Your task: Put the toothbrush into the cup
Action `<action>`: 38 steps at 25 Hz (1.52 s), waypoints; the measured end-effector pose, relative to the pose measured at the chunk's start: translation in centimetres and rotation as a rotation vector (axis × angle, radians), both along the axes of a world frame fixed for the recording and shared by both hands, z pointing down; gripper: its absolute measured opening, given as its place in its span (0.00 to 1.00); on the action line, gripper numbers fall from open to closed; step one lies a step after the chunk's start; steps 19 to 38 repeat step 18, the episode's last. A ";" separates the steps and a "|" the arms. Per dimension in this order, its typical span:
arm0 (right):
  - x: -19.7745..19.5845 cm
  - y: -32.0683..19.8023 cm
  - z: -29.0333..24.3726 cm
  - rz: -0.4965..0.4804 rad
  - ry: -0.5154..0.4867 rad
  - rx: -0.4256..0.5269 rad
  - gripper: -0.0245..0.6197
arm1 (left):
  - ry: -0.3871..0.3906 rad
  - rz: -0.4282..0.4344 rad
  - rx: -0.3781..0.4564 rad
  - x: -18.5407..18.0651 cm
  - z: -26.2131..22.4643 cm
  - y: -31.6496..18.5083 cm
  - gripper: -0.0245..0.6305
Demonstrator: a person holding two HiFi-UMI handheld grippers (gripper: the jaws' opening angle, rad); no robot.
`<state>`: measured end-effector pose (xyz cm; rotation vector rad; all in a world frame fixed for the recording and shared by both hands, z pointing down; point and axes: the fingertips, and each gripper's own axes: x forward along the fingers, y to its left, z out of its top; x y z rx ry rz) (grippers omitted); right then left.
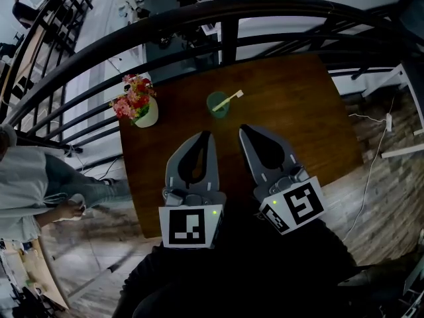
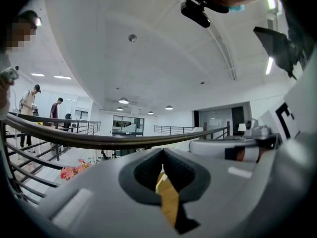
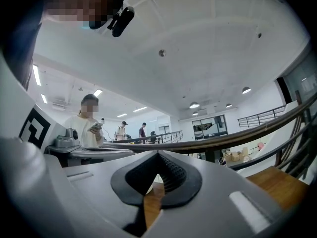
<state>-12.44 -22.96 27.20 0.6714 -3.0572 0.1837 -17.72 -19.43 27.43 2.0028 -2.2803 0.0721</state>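
Observation:
A green cup (image 1: 217, 105) stands near the middle of the dark wooden table (image 1: 305, 111). A pale toothbrush (image 1: 230, 99) rests in it, its head leaning out over the rim to the right. My left gripper (image 1: 207, 134) and right gripper (image 1: 243, 128) hover side by side over the table's near half, short of the cup. Both are shut, their tips together and nothing between them. In the left gripper view the closed left gripper (image 2: 162, 150) points level toward the railing. The right gripper view shows the closed right gripper (image 3: 158, 153) the same way.
A white vase of pink and red flowers (image 1: 137, 101) stands at the table's far left corner, also seen as flowers (image 2: 72, 171). A dark curved railing (image 1: 225, 18) runs behind the table. A person (image 1: 40, 184) stands at the left, beyond the table edge.

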 end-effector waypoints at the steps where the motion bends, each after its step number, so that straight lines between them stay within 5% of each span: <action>1: 0.1 0.0 0.0 -0.001 0.000 0.000 0.04 | -0.001 0.000 0.000 0.1 0.0 0.0 0.05; 38: 0.7 -0.4 -0.5 -0.006 -0.012 0.006 0.04 | -0.016 0.007 0.008 1.0 -0.6 -0.4 0.05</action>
